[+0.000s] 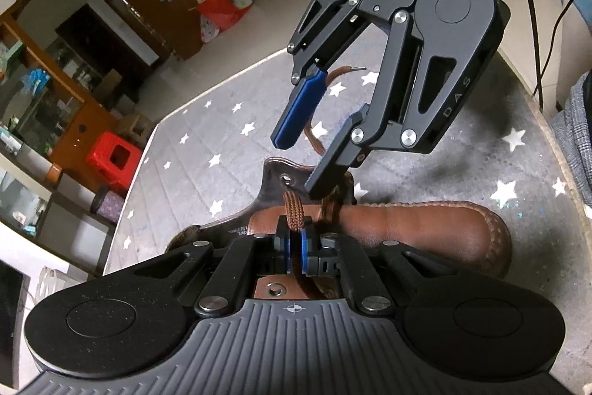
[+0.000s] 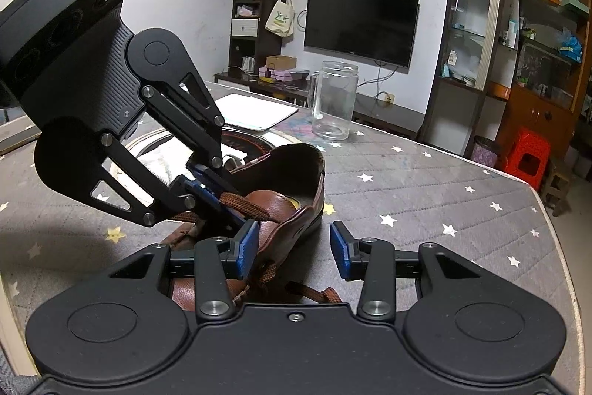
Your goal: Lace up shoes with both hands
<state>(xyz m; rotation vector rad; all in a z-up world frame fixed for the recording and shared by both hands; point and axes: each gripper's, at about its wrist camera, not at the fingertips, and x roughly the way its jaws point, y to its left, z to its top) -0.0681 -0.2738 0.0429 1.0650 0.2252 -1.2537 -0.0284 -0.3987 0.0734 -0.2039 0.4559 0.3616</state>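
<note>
From the left wrist view, we find the left hand-held gripper [image 1: 295, 247] pinching the brown lace [image 1: 293, 210] over the brown shoe [image 1: 418, 232] on the desk [image 1: 207, 136]; a tug could slip it.

From the right wrist view, the right hand-held gripper [image 2: 294, 248] stands spread, empty, near the shoe's collar; we judge its near finger [image 2: 247, 247] could snag leather.

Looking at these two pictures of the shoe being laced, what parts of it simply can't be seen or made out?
- Left wrist view: the shoe's heel end is hidden behind the left gripper, shut on the lace.
- Left wrist view: the tongue's printing is too small to read.
- Right wrist view: the shoe's toe is covered by both grippers; the right gripper is open.
</note>
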